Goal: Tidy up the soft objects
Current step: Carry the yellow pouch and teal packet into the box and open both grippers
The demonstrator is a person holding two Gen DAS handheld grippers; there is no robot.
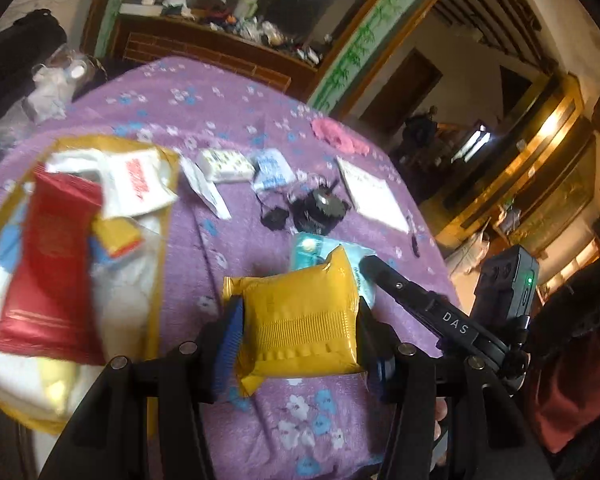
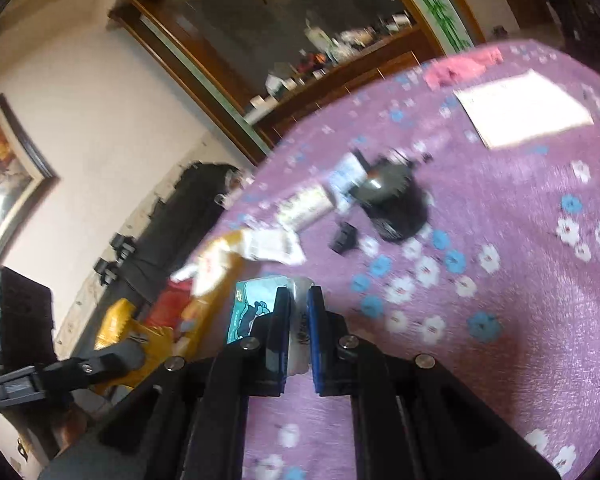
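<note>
My left gripper (image 1: 300, 312) is shut on a yellow soft pack (image 1: 300, 320) and holds it above the purple flowered cloth (image 1: 228, 120). A yellow-rimmed bin (image 1: 156, 264) at the left holds a red pack (image 1: 48, 276), white packs and other soft items. My right gripper (image 2: 298, 300) is shut on a teal tissue pack (image 2: 252, 308), pinching its pale edge. That teal pack (image 1: 312, 252) shows just behind the yellow pack in the left wrist view. The yellow pack (image 2: 116, 328) shows at the lower left of the right wrist view.
On the cloth lie small tissue packs (image 1: 228, 166), a black round device (image 1: 320, 210), a white paper sheet (image 1: 372, 192) and a pink cloth (image 1: 340, 136). A cluttered wooden cabinet (image 1: 220, 36) stands behind the table. A black bag (image 2: 188, 216) leans by the wall.
</note>
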